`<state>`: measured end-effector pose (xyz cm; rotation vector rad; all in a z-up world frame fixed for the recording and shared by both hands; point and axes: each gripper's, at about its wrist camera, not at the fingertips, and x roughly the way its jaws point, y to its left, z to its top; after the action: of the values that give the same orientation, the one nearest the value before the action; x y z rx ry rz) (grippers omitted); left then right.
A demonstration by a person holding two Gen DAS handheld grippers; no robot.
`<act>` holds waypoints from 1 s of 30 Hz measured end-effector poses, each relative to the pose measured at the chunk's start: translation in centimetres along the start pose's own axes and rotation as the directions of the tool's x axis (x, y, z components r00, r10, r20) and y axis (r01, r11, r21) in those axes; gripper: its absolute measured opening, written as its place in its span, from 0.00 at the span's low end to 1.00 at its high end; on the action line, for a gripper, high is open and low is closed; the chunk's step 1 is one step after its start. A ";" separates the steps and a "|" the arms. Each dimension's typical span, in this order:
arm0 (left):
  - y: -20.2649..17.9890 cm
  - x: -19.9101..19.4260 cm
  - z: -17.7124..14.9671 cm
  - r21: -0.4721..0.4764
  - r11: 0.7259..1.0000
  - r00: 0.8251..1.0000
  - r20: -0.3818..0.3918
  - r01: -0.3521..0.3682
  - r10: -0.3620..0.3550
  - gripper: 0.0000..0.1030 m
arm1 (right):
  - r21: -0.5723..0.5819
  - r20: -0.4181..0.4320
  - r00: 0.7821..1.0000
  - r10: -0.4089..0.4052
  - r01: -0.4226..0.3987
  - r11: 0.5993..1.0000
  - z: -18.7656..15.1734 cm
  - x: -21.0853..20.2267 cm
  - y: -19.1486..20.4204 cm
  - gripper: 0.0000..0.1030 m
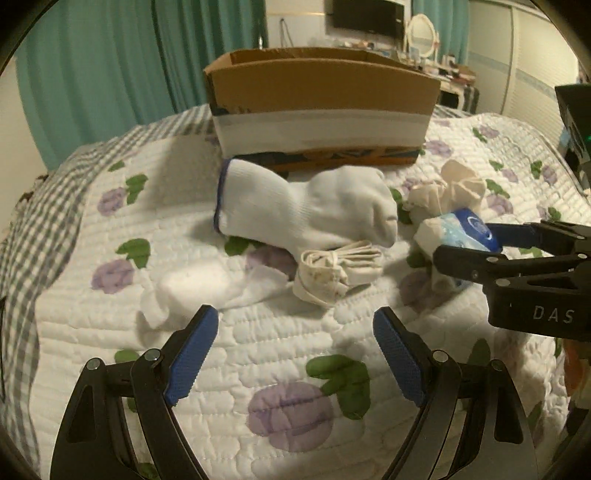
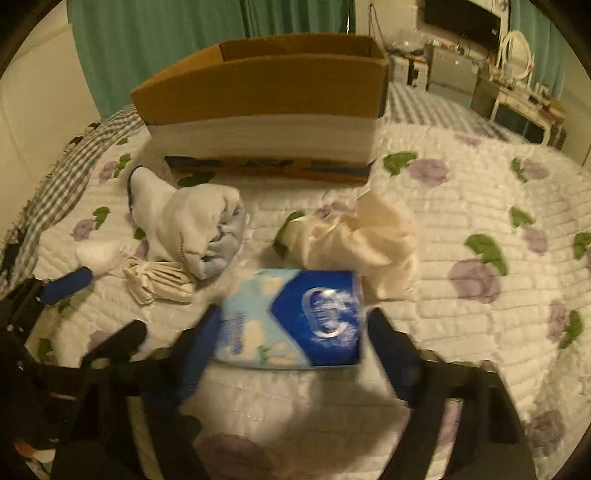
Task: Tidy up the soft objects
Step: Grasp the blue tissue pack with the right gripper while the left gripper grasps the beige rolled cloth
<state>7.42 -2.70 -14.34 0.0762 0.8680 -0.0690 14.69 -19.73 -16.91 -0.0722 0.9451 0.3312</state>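
A blue tissue pack (image 2: 295, 317) lies on the quilt between the jaws of my right gripper (image 2: 295, 328), which stand at its two sides; the view is blurred. The pack also shows in the left wrist view (image 1: 458, 230) beside the right gripper (image 1: 461, 240). My left gripper (image 1: 295, 332) is open and empty above the quilt. Beyond it lie a white sock with a blue cuff (image 1: 303, 206), a tied cream cloth bundle (image 1: 336, 273), a small white sock (image 1: 192, 288) and crumpled cream cloth (image 1: 450, 188). An open cardboard box (image 1: 317, 107) stands behind them.
The flowered quilt (image 1: 288, 406) covers the bed, with a checked blanket (image 1: 22, 266) at its left edge. Green curtains (image 1: 96, 66) hang behind the box. A dresser with an oval mirror (image 1: 421, 33) stands at the far right.
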 end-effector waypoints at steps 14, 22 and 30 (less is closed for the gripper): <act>-2.0 1.3 1.6 -0.048 0.996 0.997 0.012 0.073 -0.073 0.82 | 0.014 0.104 0.993 -0.052 0.051 0.999 0.0 -3.5 -0.7 0.71; -2.3 3.9 1.8 -0.077 0.997 0.999 -0.031 0.030 -0.033 0.57 | 0.021 0.085 0.994 -0.070 0.068 0.997 -0.4 -2.8 -1.3 0.71; -2.0 2.5 1.2 -0.072 0.996 0.999 -0.003 0.042 -0.043 0.55 | 0.025 0.096 0.992 -0.087 0.085 0.996 -0.5 -2.9 -1.3 0.71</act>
<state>9.78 -4.90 -15.57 -0.0097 0.8759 -0.0771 13.15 -21.76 -14.98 -0.0772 0.8463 0.2430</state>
